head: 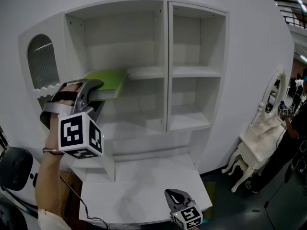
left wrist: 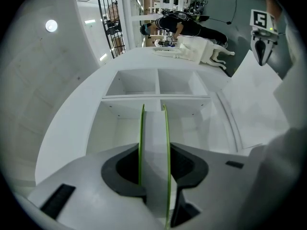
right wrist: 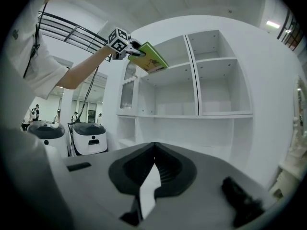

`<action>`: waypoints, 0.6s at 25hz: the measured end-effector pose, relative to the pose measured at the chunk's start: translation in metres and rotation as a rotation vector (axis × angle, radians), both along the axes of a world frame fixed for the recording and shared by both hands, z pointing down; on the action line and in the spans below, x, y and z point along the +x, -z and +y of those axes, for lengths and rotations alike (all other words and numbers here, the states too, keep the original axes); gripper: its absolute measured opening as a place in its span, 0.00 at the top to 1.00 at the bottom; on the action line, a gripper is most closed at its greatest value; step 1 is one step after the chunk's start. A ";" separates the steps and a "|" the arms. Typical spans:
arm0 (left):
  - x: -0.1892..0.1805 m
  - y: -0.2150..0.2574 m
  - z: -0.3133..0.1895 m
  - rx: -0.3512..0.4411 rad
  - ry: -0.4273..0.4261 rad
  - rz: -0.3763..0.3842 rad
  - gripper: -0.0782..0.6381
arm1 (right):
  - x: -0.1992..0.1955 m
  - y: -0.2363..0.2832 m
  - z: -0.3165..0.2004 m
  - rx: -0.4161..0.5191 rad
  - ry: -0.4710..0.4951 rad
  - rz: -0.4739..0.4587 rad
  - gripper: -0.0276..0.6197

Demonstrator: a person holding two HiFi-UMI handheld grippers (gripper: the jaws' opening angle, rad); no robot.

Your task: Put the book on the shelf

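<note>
Book: a thin book with green covers and pale page edges, held flat at shelf height. No title or print on it can be made out.
Book's place: its far end reaches into the wide left compartment of the shelf unit, over the left end of the middle board. Whether it touches the board cannot be told.
Left gripper: the left gripper is clamped on the near end of the book. In the left gripper view the two green covers run straight out between the jaws, each jaw pressing on a cover.
Left marker cube: the cube bears black-and-white square markers, no letters.
Arm: a bare forearm rises from the lower left to that gripper.
Right gripper: the right gripper is low over the white desktop, well apart from the book, its jaws closed together with nothing between them.
Right marker cube: its cube shows the same kind of square markers.
Shelf surroundings: an arched niche with a ribbed panel is left of the compartments.
Room: a white ornate chair stands at the right.
</note>
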State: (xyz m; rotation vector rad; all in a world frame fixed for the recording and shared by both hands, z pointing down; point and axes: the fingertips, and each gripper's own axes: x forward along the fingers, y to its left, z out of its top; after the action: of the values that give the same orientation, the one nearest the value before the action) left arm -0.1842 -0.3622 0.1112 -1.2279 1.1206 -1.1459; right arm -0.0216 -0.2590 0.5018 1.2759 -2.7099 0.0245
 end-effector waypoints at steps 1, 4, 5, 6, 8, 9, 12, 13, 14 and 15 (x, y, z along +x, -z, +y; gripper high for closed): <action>-0.001 0.000 -0.005 -0.001 0.003 -0.001 0.69 | 0.000 0.000 -0.001 0.000 -0.002 0.000 0.94; -0.005 -0.002 -0.019 -0.006 0.014 -0.003 0.69 | 0.002 -0.002 -0.005 0.004 -0.007 -0.006 0.94; -0.006 -0.003 -0.023 -0.010 0.016 -0.002 0.69 | 0.002 -0.001 -0.006 0.003 -0.010 -0.011 0.94; -0.006 -0.003 -0.028 -0.013 0.018 -0.001 0.69 | 0.003 -0.001 -0.006 0.001 -0.012 -0.015 0.94; -0.008 -0.002 -0.036 -0.019 0.024 -0.004 0.69 | 0.004 -0.001 -0.009 -0.003 -0.016 -0.014 0.94; -0.009 -0.002 -0.040 -0.022 0.028 -0.007 0.69 | 0.005 -0.001 -0.011 -0.002 -0.018 -0.012 0.94; -0.012 -0.003 -0.053 -0.031 0.033 -0.013 0.69 | 0.004 -0.002 -0.015 -0.002 -0.021 -0.016 0.94; -0.012 -0.004 -0.057 -0.035 0.033 -0.011 0.69 | 0.004 -0.001 -0.015 -0.006 -0.021 -0.018 0.94; -0.013 -0.005 -0.061 -0.038 0.033 -0.008 0.69 | 0.003 0.000 -0.016 -0.009 -0.021 -0.019 0.94; -0.014 -0.005 -0.065 -0.040 0.034 -0.007 0.69 | 0.003 0.000 -0.017 -0.010 -0.022 -0.018 0.94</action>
State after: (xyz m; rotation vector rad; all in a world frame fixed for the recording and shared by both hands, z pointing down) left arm -0.1980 -0.4276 0.1164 -1.2385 1.1223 -1.2025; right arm -0.0184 -0.2762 0.5018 1.3090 -2.7077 0.0528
